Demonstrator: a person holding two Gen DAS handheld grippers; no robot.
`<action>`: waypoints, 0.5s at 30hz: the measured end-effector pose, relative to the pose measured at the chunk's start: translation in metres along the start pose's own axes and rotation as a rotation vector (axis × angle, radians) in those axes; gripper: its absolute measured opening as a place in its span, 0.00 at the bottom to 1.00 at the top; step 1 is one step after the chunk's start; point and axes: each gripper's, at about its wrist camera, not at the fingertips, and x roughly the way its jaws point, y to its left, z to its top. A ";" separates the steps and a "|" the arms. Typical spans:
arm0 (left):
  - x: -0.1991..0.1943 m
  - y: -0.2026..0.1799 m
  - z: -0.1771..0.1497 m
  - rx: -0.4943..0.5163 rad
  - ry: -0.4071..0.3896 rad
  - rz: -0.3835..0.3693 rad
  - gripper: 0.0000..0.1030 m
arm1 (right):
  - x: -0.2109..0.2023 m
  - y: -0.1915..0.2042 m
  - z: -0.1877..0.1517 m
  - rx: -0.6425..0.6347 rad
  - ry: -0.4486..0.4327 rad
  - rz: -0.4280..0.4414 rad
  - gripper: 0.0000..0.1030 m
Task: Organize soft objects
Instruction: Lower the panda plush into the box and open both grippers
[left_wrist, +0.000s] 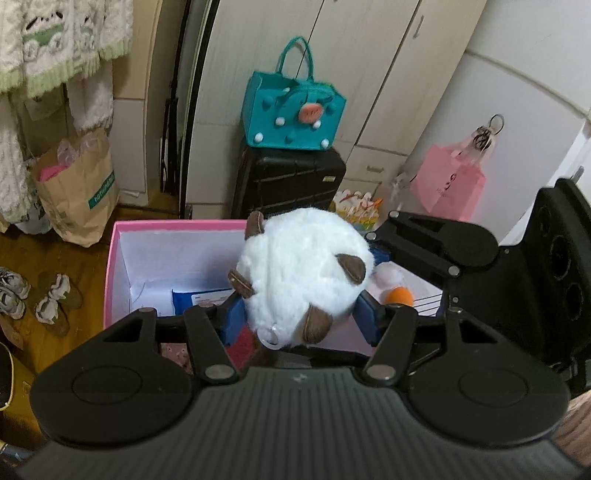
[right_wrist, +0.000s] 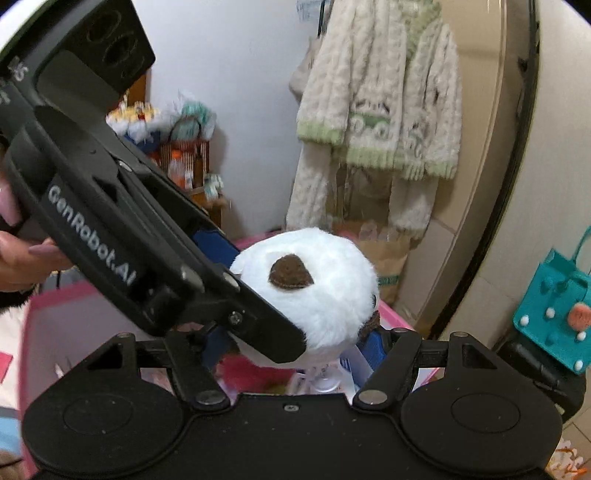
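A round white plush toy (left_wrist: 301, 275) with brown felt patches hangs over an open pink box (left_wrist: 173, 225). My left gripper (left_wrist: 301, 319) is shut on the toy, its blue pads pressing both sides. In the right wrist view the same toy (right_wrist: 325, 291) sits between my right gripper's (right_wrist: 295, 343) blue pads, which also press on it. The left gripper's black body (right_wrist: 122, 236) crosses that view from the upper left. Another white and orange plush (left_wrist: 397, 291) lies inside the box, along with a blue packet (left_wrist: 199, 299).
A teal felt bag (left_wrist: 291, 110) stands on a black suitcase (left_wrist: 288, 181) behind the box. A paper bag (left_wrist: 77, 192), shoes (left_wrist: 55, 301), a pink bag (left_wrist: 448, 184) and hanging fluffy clothes (right_wrist: 380, 118) surround it. A wardrobe is behind.
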 end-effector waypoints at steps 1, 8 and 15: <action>0.006 0.002 -0.001 0.004 0.010 0.004 0.57 | 0.004 0.000 0.000 -0.003 0.015 -0.006 0.73; 0.031 0.012 -0.002 0.014 0.056 0.027 0.56 | 0.025 0.005 -0.003 -0.078 0.109 -0.089 0.76; 0.051 0.015 -0.003 0.003 0.094 0.027 0.55 | 0.029 0.003 -0.008 -0.070 0.142 -0.156 0.78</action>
